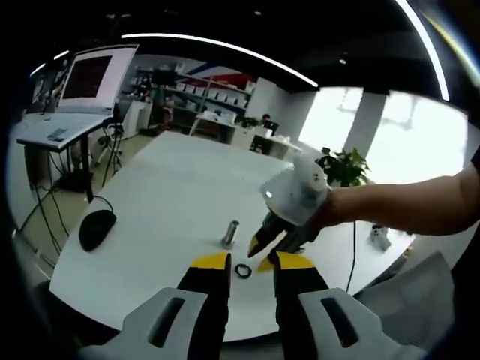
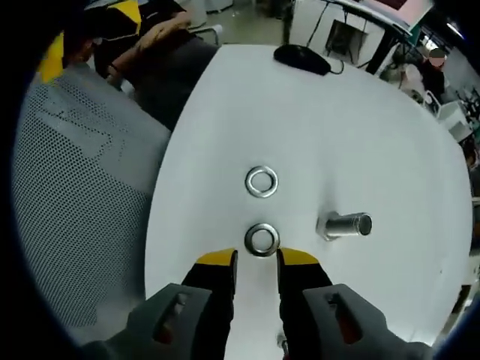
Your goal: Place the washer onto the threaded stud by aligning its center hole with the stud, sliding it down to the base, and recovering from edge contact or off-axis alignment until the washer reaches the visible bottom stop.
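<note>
The short metal threaded stud (image 2: 345,225) stands upright on the white table (image 2: 360,135). Two steel washers lie flat to its left. The nearer washer (image 2: 262,239) sits just ahead of my right gripper (image 2: 257,259), which is open with nothing between its fingers. The second washer (image 2: 261,181) lies a little farther out. In the left gripper view, my left gripper (image 1: 252,262) is open near the table's front edge, with a washer (image 1: 242,271) lying on the table past its tips and the stud (image 1: 230,233) behind it. The right gripper (image 1: 261,253) hovers low beside that washer, held by a hand.
A black computer mouse (image 1: 97,229) with a cable lies near the table's left edge, also seen as the mouse (image 2: 301,58). A grey mesh chair (image 2: 75,187) stands by the table's near side. A person's forearm (image 1: 405,206) reaches in from the right. Desks, a monitor and shelves stand beyond.
</note>
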Demonstrator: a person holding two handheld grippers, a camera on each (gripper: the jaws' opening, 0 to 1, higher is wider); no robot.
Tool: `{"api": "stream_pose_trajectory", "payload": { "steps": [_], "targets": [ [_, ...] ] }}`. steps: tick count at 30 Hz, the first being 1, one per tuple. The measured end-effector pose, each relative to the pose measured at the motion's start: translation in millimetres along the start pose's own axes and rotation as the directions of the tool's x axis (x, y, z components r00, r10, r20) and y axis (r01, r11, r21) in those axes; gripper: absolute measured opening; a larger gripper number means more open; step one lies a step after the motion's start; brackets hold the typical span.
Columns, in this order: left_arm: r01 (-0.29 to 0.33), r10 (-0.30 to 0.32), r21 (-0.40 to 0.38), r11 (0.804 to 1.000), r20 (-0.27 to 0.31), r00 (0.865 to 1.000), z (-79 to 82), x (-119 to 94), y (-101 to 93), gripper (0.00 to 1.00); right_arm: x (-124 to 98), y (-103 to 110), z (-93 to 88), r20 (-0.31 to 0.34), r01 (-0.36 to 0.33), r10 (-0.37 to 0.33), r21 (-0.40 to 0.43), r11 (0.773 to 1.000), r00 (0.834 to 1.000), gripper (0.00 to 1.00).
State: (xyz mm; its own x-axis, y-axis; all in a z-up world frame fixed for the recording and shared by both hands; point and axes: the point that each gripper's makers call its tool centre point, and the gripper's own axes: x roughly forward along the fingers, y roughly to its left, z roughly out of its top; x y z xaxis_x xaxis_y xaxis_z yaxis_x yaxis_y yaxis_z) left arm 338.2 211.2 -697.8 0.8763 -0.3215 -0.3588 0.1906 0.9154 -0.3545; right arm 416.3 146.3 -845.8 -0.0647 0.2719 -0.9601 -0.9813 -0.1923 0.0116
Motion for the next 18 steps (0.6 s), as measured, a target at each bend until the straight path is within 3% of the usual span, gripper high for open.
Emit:
{"api": "stream_pose_trajectory", "payload": {
  "steps": [5, 16, 18],
  "targets": [
    [-0.003, 0.003, -0.005, 1.0, 0.005, 1.0, 0.9, 0.3, 0.8, 0.19, 9.2, -8.1, -4.7, -0.036, 0.028, -0.029, -0.029, 0.999, 0.999, 0.29],
    [0.0, 0.0, -0.019, 1.0, 0.015, 1.0, 2.3, 0.2, 0.7, 0.18, 25.9, -4.7, -8.7, -0.046, 0.009, -0.01, -0.018, 1.0, 0.999, 0.31],
    [-0.007, 0.007, -0.018, 1.0, 0.02, 1.0, 3.1, -0.1, 1.8, 0.18, 23.6, -7.8, -5.3, -0.027, 0.014, -0.014, 0.017, 1.0, 1.0, 0.31]
  ]
}}
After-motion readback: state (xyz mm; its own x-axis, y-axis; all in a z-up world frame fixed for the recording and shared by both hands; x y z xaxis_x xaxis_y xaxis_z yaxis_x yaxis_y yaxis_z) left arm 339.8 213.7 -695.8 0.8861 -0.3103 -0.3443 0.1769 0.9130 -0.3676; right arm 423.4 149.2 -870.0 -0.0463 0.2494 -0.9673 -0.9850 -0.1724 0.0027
